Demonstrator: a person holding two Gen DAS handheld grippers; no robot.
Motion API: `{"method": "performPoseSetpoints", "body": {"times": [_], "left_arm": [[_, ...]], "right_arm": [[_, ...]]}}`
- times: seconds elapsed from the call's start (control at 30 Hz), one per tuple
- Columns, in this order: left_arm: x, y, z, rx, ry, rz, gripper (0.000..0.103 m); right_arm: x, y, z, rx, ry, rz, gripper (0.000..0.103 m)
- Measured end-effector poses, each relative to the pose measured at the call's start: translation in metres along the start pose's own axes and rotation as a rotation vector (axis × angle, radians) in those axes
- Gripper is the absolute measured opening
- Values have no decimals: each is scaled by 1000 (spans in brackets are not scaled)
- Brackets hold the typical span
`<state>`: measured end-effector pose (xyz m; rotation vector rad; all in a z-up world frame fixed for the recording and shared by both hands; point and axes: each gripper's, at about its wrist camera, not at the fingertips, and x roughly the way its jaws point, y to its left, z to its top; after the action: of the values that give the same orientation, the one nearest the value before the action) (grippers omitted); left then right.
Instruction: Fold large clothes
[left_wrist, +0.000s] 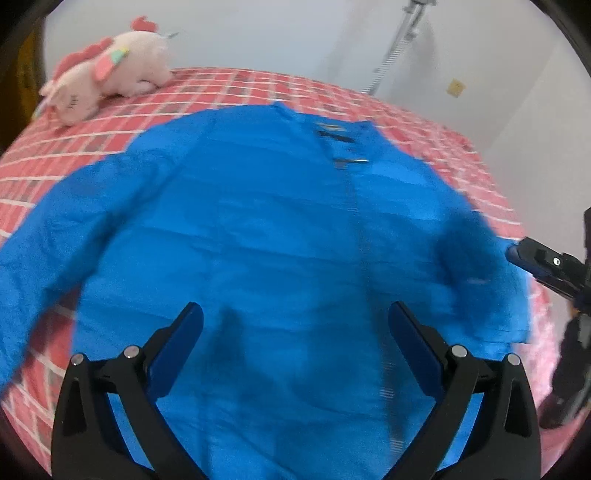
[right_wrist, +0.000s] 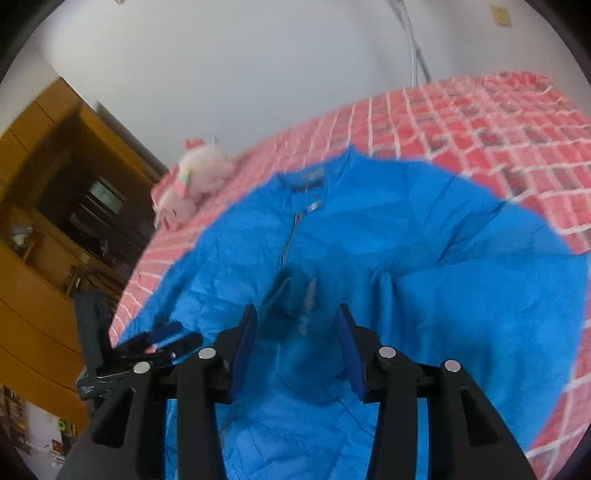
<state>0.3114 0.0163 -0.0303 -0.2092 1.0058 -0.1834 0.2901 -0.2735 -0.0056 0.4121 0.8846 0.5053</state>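
A bright blue zip-front jacket (left_wrist: 280, 206) lies spread front-up on a red checked bedspread (left_wrist: 229, 88), collar toward the far side. My left gripper (left_wrist: 294, 310) hovers over the jacket's lower body, open wide, with nothing between its fingers. In the right wrist view the jacket (right_wrist: 424, 236) fills the middle. My right gripper (right_wrist: 297, 310) stands with its jaws apart. A blurred, darker fold of blue sleeve cloth (right_wrist: 295, 295) hangs loose between and just beyond its pads. The right gripper (left_wrist: 535, 258) also shows at the jacket's right edge, and the left gripper (right_wrist: 166, 339) at the lower left.
A pink plush toy (left_wrist: 107, 70) lies at the bed's far left corner, beyond the jacket's shoulder. The bedspread (right_wrist: 498, 122) runs on past the collar. A wooden cabinet (right_wrist: 44, 206) stands left of the bed, and a metal pole (left_wrist: 399, 40) leans on the white wall.
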Motion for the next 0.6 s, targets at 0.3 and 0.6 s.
{"method": "performPoseSetpoints", "body": {"times": [0.3, 0.6], "left_arm": [[60, -88, 12, 64, 177, -108, 98], [84, -129, 21, 108, 164, -144, 21]], "right_arm": [[-41, -52, -5, 88, -105, -133, 45], [-47, -76, -2, 114, -134, -191, 45]]}}
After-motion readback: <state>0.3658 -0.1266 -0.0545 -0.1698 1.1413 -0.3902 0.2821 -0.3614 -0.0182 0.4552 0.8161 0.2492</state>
